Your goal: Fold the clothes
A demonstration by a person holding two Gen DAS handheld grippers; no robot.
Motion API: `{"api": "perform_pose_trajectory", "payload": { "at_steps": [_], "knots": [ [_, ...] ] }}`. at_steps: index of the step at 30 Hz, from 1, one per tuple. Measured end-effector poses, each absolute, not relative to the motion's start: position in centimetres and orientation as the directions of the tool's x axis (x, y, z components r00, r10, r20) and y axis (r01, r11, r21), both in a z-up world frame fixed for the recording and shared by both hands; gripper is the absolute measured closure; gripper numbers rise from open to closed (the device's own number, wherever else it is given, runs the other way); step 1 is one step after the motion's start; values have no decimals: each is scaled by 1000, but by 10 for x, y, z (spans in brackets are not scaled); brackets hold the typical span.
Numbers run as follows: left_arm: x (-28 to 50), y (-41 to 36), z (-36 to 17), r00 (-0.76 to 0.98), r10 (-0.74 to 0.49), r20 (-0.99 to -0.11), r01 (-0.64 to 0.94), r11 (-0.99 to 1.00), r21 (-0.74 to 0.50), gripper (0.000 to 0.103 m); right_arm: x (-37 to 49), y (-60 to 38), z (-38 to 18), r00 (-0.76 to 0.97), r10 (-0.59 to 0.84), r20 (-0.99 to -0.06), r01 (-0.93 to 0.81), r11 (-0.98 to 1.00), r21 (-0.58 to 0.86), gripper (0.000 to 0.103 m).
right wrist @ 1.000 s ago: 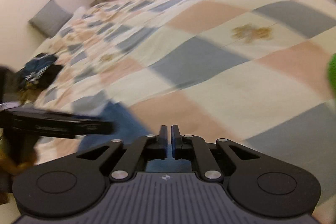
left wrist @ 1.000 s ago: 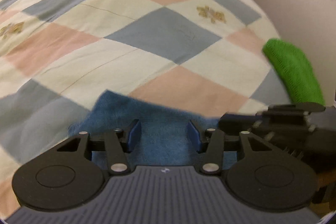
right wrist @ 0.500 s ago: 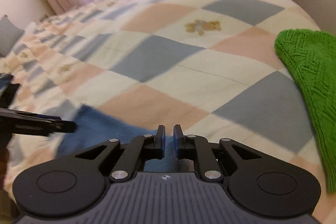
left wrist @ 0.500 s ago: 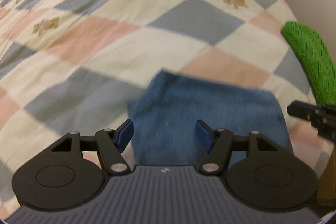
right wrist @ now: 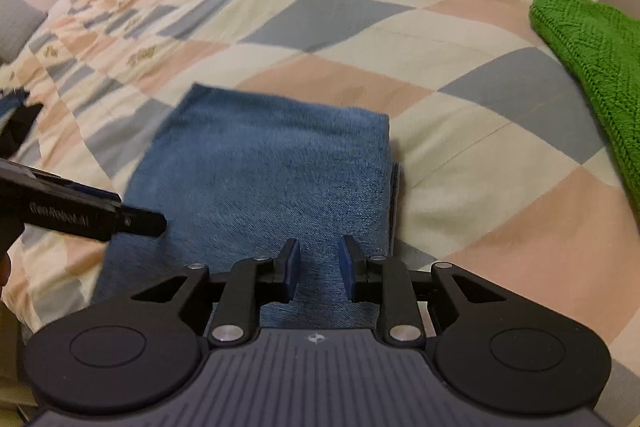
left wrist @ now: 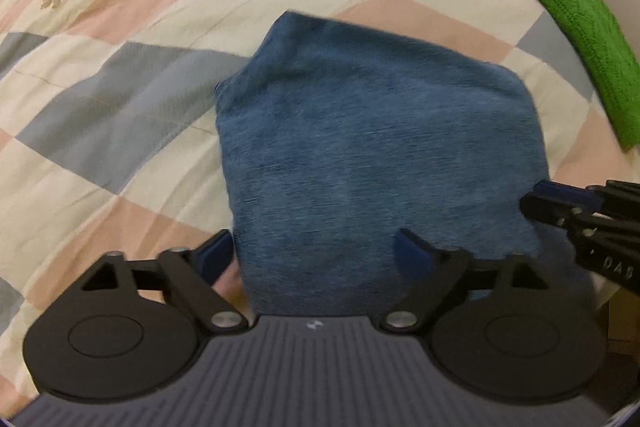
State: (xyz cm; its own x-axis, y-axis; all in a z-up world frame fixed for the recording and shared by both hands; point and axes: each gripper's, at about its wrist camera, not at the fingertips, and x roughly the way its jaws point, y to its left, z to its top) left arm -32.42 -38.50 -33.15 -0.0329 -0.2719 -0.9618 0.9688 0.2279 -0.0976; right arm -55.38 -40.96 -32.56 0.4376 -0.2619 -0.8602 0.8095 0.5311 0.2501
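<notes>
Folded cloth: a blue denim-like garment (left wrist: 376, 155) lies flat as a compact rectangle on the patchwork bed (left wrist: 120, 75), close to the bed's near edge.
Direction from grippers: it sits directly below and ahead of both; each hand-held gripper points steeply down at its near part.
Long axis: appears to run from the near edge toward the middle of the bed.
Nearer hand: about equal; the left is over the garment's left near corner, the right over its right near part.
Left hand-held gripper (left wrist: 316, 251): jaws opening, spread wide; cloth shows between the pads, which do not press it.
Right hand-held gripper (right wrist: 318, 265): jaws opening, a narrow gap; denim shows beneath, not pinched.
Other cloth: a green knit (right wrist: 596, 67) lies well apart at the bed's right edge.
Judgement: both look to be releasing a finished fold.
</notes>
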Motion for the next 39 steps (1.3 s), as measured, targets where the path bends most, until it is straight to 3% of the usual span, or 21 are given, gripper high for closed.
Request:
{"api": "perform_pose_trajectory", "payload": {
  "at_steps": [3, 6, 7, 8, 9, 11, 17, 22, 27, 33, 35, 39],
  "knots": [
    [-310, -380, -332, -86, -276, -957, 948, 273, -164, 13, -555, -417, -336, 418, -253, -872, 818, 522, 241, 94],
    [-304, -365, -316, -99, -311, -945, 946, 266, -187, 16, -570, -418, -328, 441, -255, -861, 839, 458, 294, 97],
    [-299, -357, -312, -142, -331, -933, 931, 275, -239, 16, -577, -417, -323, 451, -258, -854, 843, 437, 313, 94],
    [-293, -350, -309, -185, -351, -918, 913, 283, -293, 16, -583, -416, -318, 461, -262, -848, 847, 415, 332, 80],
    [-286, -343, -309, -238, -368, -899, 885, 300, -357, 15, -590, -415, -313, 471, -267, -841, 850, 393, 351, 57],
    [-272, -331, -317, -347, -397, -849, 799, 348, -490, 14, -604, -413, -305, 505, -266, -821, 844, 353, 405, 39],
    [-249, -324, -361, -473, -431, -769, 624, 452, -637, 13, -655, -425, -328, 648, -168, -743, 762, 156, 629, 37],
    [-244, -329, -386, -542, -460, -703, 558, 429, -710, 8, -646, -439, -349, 703, -123, -700, 711, 147, 688, 28],
    [-241, -339, -397, -580, -489, -652, 502, 415, -759, 6, -623, -454, -376, 705, -45, -708, 703, 176, 689, 28],
    [-267, -360, -392, -578, -451, -679, 592, 341, -730, 3, -615, -468, -404, 751, 27, -659, 649, 150, 746, 23],
    [-274, -365, -385, -575, -452, -682, 606, 324, -726, 2, -608, -472, -407, 766, 68, -640, 626, 152, 765, 34],
    [-273, -361, -371, -600, -489, -633, 567, 299, -768, 6, -611, -476, -403, 796, 117, -594, 578, 144, 803, 46]
  ]
}}
